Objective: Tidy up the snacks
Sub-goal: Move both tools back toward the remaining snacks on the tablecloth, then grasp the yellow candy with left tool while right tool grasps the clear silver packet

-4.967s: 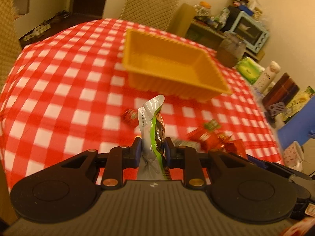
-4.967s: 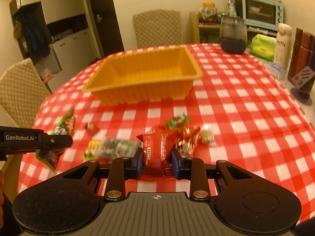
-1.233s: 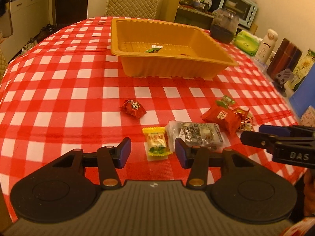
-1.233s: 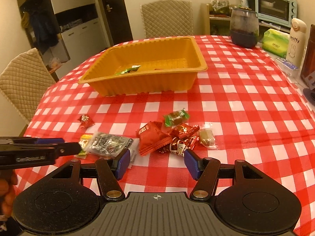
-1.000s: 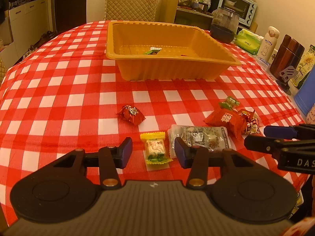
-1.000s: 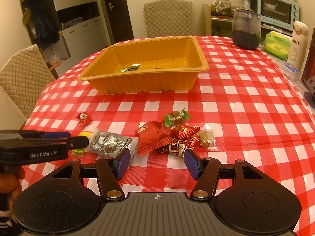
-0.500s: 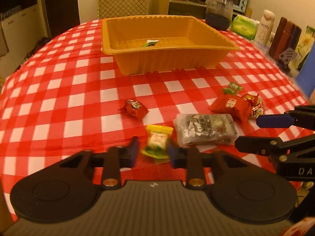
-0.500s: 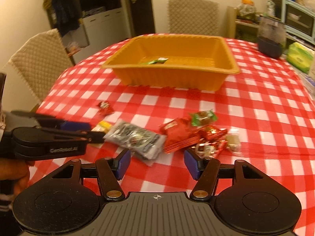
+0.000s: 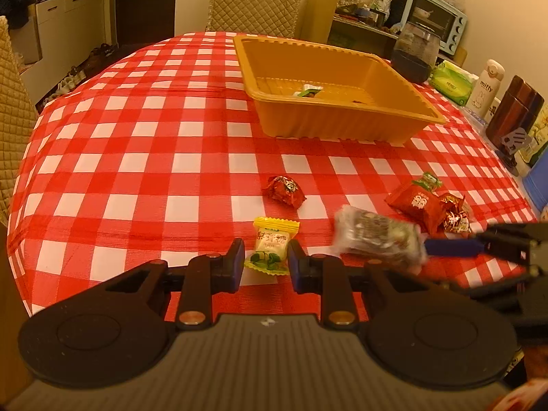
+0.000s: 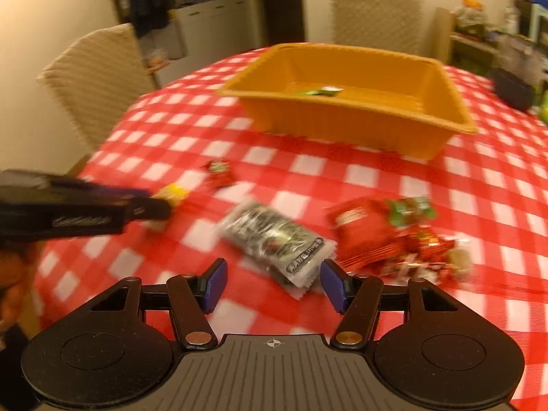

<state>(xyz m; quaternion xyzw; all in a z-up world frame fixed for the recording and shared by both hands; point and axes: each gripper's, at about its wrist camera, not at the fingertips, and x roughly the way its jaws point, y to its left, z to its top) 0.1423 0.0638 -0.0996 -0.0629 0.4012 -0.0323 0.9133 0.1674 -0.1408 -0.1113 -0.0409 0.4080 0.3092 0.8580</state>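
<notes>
Right wrist view blurred; clear snack pack (image 10: 277, 239) btwn open jaws.

L gripper (image 9: 266, 263) jaws narrowed, R gripper (image 10: 272, 285) jaws wide apart

A red-and-white checked tablecloth (image 9: 144, 157) covers the table. The ribbed plastic tray (image 9: 342, 123) is orange-yellow. One small wrapped candy (image 9: 272, 243) is yellow and white with green leaves printed on it; another candy (image 9: 284, 188) is red. The flat clear packet (image 10: 277, 239) shows dark contents with black lettering. The square pouch (image 9: 416, 202) is red. Both grippers' finger pads (image 10: 214, 284) are blue on black bodies.
</notes>
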